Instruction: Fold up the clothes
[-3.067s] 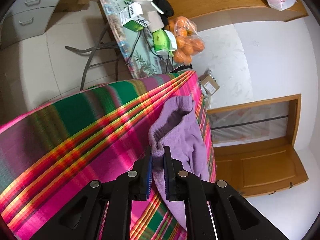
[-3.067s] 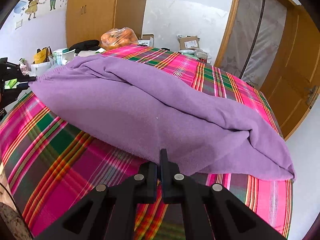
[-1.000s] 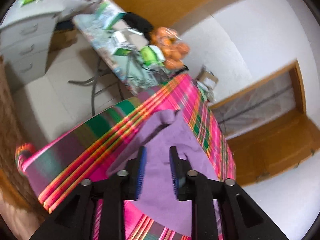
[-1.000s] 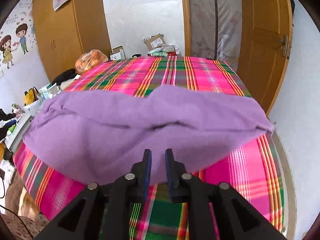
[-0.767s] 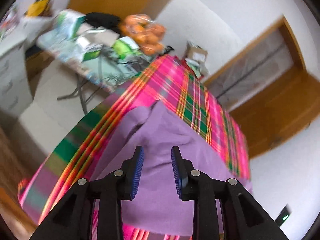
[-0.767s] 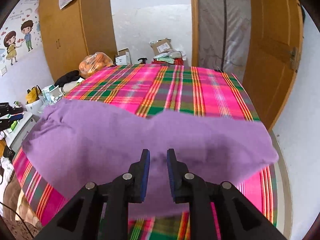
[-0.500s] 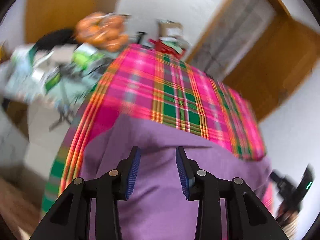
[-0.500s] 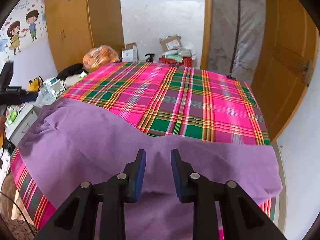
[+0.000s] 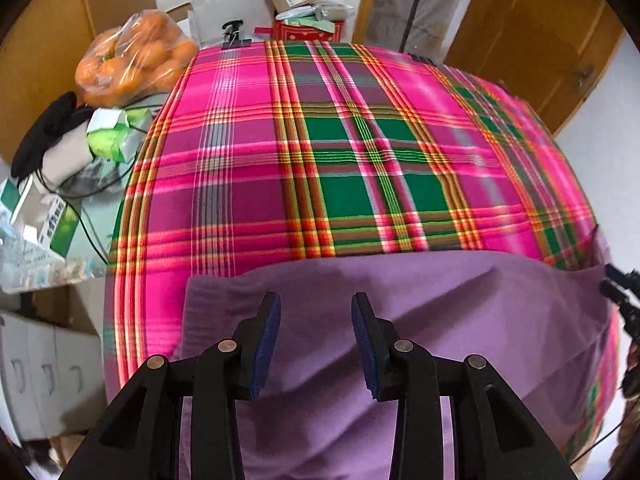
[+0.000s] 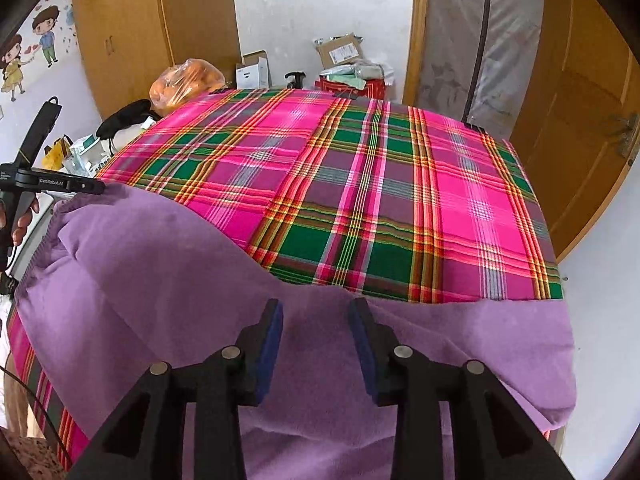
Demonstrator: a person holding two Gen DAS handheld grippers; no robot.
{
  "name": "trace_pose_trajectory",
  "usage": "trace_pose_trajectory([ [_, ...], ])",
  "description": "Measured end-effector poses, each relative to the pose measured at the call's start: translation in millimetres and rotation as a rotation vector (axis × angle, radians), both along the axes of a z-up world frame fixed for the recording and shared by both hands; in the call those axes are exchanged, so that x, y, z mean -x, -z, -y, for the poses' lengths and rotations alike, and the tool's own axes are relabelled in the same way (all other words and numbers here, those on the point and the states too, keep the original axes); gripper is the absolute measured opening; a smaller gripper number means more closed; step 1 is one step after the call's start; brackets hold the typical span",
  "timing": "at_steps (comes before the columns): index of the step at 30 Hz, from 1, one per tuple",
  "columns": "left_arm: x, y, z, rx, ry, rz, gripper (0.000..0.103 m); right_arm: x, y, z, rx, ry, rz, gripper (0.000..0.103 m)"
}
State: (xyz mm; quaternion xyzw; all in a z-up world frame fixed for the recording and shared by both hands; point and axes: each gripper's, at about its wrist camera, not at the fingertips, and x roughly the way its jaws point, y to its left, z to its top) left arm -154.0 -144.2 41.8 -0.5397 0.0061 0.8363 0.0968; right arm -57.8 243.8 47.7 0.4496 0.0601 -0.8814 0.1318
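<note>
Both grippers, left [image 9: 316, 338] and right [image 10: 315, 340], hang with jaws released above the garment [image 10: 160, 280]. Risk: closing here pinches several layers, or the cloth [image 10: 360, 184] beneath.

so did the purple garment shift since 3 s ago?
Yes. The purple garment came toward the near edge of the plaid cloth, baring the far part.
</note>
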Motion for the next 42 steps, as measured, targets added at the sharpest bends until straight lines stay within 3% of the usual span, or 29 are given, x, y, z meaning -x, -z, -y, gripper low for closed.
trace_pose_trajectory([
  [3, 5.8, 3.9, -10.2, 0.051, 0.049, -0.015, 0.038, 6.2, 4.6, 2.6, -0.001, -0.011, 0.026, 0.04],
  [7, 10.7, 12.9, -25.0, 0.175, 0.149, -0.054, 0.038, 15.2, 9.9, 6.2, 0.01, -0.032, 0.068, 0.047],
  [13, 16.4, 25.4, -27.3, 0.217, 0.21, -0.046, 0.039, 23.1, 16.8, 13.8, -0.003, -0.057, 0.098, 0.05],
  [18, 14.4, 23.2, -29.2, 0.192, 0.261, -0.029, 0.039, 34.0, 23.6, 18.4, -0.001, -0.076, 0.124, 0.05],
  [31, 4.4, 25.4, -28.3, 0.119, 0.27, -0.036, 0.037, 53.1, 36.3, 45.0, 0.008, -0.165, 0.158, 0.053],
  [36, 2.7, 26.3, -31.9, 0.135, 0.309, -0.043, 0.029, 55.5, 36.5, 56.9, 0.01, -0.206, 0.152, 0.053],
  [39, 0.0, 26.6, -34.5, 0.142, 0.318, -0.051, 0.007, 58.0, 37.3, 64.0, 0.013, -0.237, 0.156, 0.053],
  [42, -2.7, 26.9, -37.1, 0.149, 0.328, -0.059, 0.005, 62.9, 38.7, 68.9, 0.024, -0.256, 0.171, 0.05],
])
